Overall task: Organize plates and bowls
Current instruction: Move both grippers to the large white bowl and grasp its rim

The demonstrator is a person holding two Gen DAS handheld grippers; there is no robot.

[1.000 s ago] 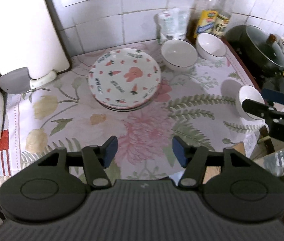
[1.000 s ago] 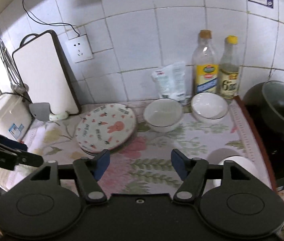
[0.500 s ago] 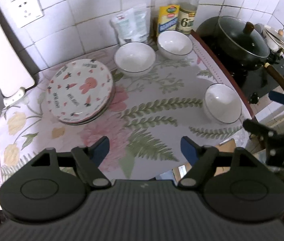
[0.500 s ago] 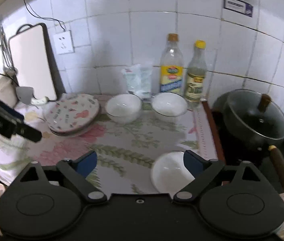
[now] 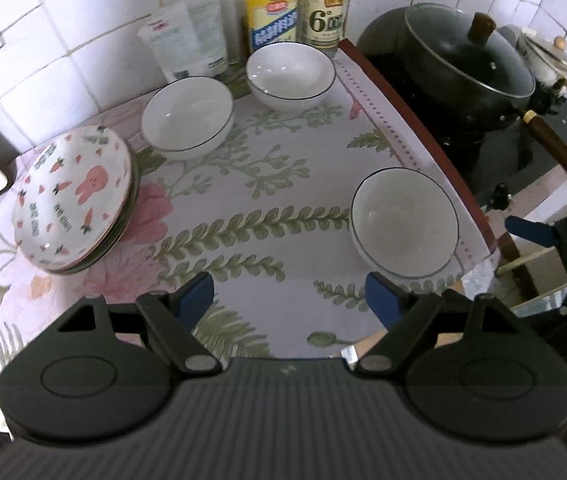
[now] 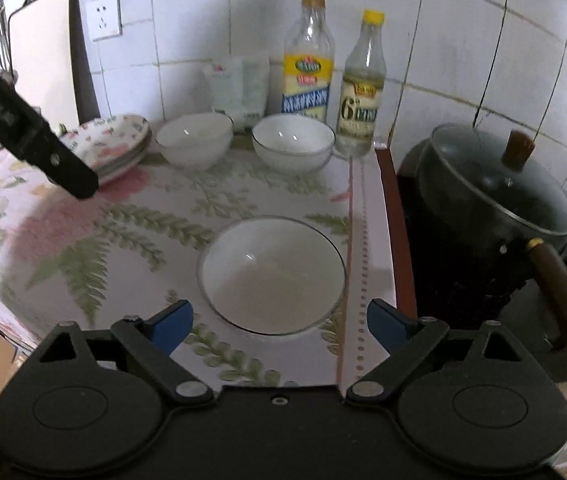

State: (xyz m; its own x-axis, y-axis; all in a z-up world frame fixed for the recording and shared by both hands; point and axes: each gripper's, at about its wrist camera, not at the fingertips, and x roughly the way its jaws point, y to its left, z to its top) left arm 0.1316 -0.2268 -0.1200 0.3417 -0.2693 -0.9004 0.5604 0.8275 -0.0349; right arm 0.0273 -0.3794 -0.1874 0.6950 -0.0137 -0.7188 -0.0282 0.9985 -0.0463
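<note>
Bowl (image 6: 272, 274) sits alone near counter's right edge, w/ right gripper (image 6: 279, 326) just short of it, jaws just opened wide, empty. Pinch near rim, lift straight (pot (image 6: 495, 196) close). Left gripper (image 5: 289, 298) also wide, empty.

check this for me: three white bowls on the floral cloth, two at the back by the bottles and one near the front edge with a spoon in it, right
Not quite. The front bowl is empty, with no spoon in it, as the right wrist view shows. The rest holds: two bowls sit at the back by the bottles, all on the floral cloth.
</note>
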